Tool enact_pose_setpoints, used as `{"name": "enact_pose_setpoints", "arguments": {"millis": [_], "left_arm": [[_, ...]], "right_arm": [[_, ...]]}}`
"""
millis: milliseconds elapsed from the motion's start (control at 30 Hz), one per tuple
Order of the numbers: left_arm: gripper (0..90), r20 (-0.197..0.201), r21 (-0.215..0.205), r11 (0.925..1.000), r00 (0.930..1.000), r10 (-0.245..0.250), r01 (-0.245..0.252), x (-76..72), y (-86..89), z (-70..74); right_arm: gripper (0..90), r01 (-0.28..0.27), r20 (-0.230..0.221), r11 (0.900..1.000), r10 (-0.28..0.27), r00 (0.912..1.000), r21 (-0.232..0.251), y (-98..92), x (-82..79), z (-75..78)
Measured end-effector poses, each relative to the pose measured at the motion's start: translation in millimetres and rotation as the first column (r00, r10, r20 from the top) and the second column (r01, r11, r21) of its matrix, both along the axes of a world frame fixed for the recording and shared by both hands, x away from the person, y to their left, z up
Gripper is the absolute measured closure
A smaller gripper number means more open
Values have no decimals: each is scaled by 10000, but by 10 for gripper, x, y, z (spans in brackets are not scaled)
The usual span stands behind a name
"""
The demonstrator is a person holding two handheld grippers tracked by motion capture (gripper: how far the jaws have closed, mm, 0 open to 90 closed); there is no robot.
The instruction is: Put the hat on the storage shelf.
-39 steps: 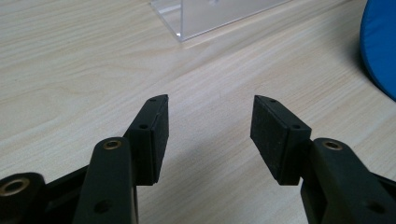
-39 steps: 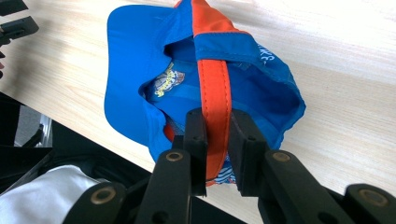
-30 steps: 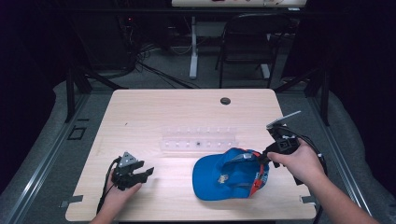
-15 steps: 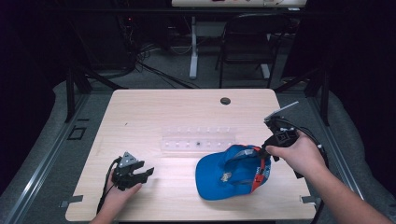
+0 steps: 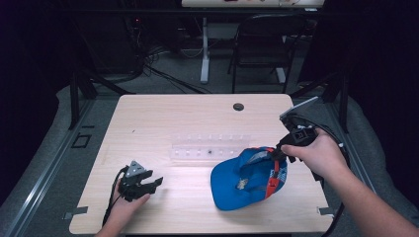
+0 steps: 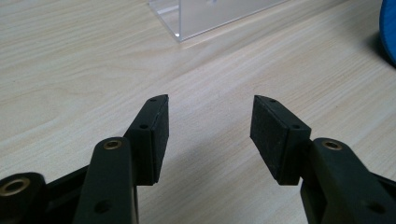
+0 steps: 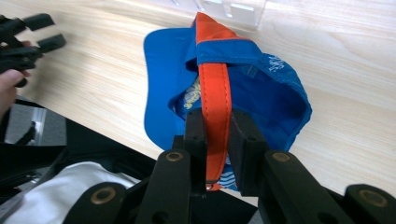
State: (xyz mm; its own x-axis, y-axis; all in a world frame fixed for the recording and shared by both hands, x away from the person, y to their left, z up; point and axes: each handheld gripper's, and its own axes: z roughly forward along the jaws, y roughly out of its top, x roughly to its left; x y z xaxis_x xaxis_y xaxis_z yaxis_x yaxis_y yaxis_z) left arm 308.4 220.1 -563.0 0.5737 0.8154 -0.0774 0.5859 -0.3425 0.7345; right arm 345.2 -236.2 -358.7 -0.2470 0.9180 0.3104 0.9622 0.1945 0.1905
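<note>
A blue cap (image 5: 244, 180) with an orange back strap (image 7: 215, 100) hangs tilted, its inside showing, its brim (image 5: 227, 195) low over the table at the front right. My right gripper (image 5: 277, 154) is shut on the orange strap (image 5: 271, 181) and holds the cap's rear up; in the right gripper view the right gripper (image 7: 217, 133) has both pads squeezing the strap. My left gripper (image 5: 154, 182) rests at the front left of the table, open with nothing between its pads (image 6: 158, 126). It is well apart from the cap, whose blue edge (image 6: 387, 28) shows at the far right of the left gripper view.
A clear acrylic rack (image 5: 211, 147) lies across the middle of the wooden table (image 5: 163, 118), just behind the cap; its corner (image 6: 205, 18) shows ahead of the left jaws. A small dark round grommet (image 5: 238, 106) sits near the far edge. A chair and cables stand beyond the table.
My right gripper has risen and drawn the cap's strap up, so the cap has tipped and shifted slightly to the right. The left gripper has stayed where it was.
</note>
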Motion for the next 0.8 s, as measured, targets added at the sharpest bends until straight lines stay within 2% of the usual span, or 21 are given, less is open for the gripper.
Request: {"name": "enact_pose_setpoints", "arguments": {"millis": [33,67,100,233,267,333,367,433,500,567,633,700,800], "left_arm": [[476,-7,0,10000,10000,-3,3,0,0,-1],[476,-5,3,10000,10000,-3,3,0,0,0],[475,-7,-5,10000,10000,2,-2,0,0,0],[475,-14,22,10000,10000,-19,19,3,2,-1],[476,-15,22,10000,10000,-27,27,3,2,-1],[475,-14,-1,10000,10000,-3,3,0,-2,-1],[475,-13,1,10000,10000,-7,7,0,-2,-1],[476,-14,-4,10000,10000,0,0,-1,-2,-1],[475,-12,-14,10000,10000,-4,4,-1,-1,-1],[476,-38,-45,10000,10000,6,-6,-2,-5,-2],[475,-39,-27,10000,10000,-23,23,-2,-6,-2],[476,-9,13,10000,10000,-64,64,0,-4,-1],[475,-31,-24,10000,10000,-16,16,-1,-5,-3]], "right_arm": [[785,-102,-95,9999,103,9999,81,-7,10,12],[785,180,-36,9989,-179,9998,427,-2,8,7],[785,214,-3,9982,-214,9998,558,-4,10,6],[786,245,-275,9923,-213,9994,1214,-30,31,31],[786,373,-314,9873,-328,9990,1543,-30,32,34],[786,291,-378,9833,-226,9990,1797,-38,38,42],[786,406,-362,9775,-338,9988,2070,-30,35,43],[786,176,-485,9737,-67,9988,2272,-43,41,54],[786,382,-403,9624,-283,9988,2690,-16,37,46],[786,175,-496,9492,-20,9988,3141,-25,54,48],[786,295,-494,9393,-133,9987,3419,-7,59,38],[786,319,-520,9251,-132,9986,3783,10,67,26],[786,220,-598,9067,35,9982,4212,35,76,13]]}}
